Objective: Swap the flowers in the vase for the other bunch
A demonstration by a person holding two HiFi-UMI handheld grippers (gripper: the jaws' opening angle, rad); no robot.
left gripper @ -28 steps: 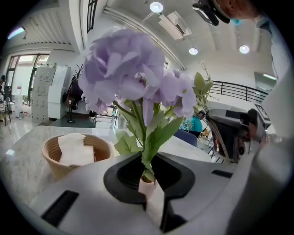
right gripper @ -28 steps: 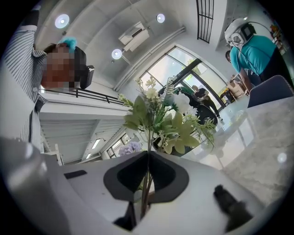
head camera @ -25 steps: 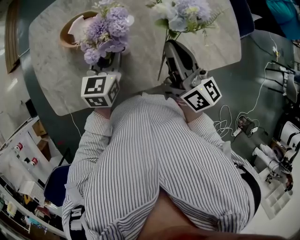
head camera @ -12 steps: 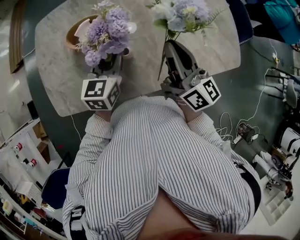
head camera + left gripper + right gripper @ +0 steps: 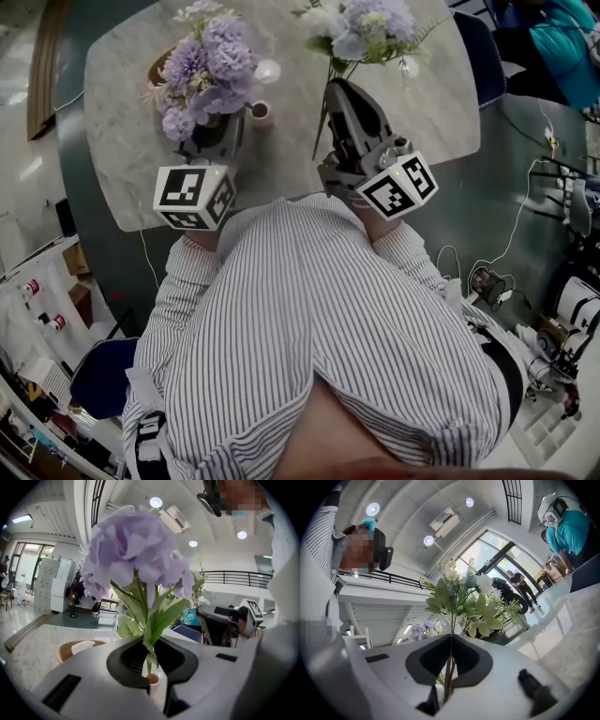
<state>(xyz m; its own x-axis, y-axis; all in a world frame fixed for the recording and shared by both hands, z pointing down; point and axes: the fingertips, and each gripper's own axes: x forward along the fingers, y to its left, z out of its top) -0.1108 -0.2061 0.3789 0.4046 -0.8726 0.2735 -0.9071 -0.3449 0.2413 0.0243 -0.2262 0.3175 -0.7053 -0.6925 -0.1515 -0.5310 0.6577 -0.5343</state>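
One purple bunch [image 5: 202,66], one pale bunch [image 5: 361,21], two tongs, left tongs [image 5: 149,660] and right tongs [image 5: 451,663], one vase [image 5: 260,111], one table [image 5: 127,155]

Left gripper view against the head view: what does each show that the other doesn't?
Left gripper view only: the left claw shut on the purple bunch's stem, and ceiling lights. Head view only: that claw's marker cube and the cables on the floor. Both: the purple bunch, the small vase and the marble table.
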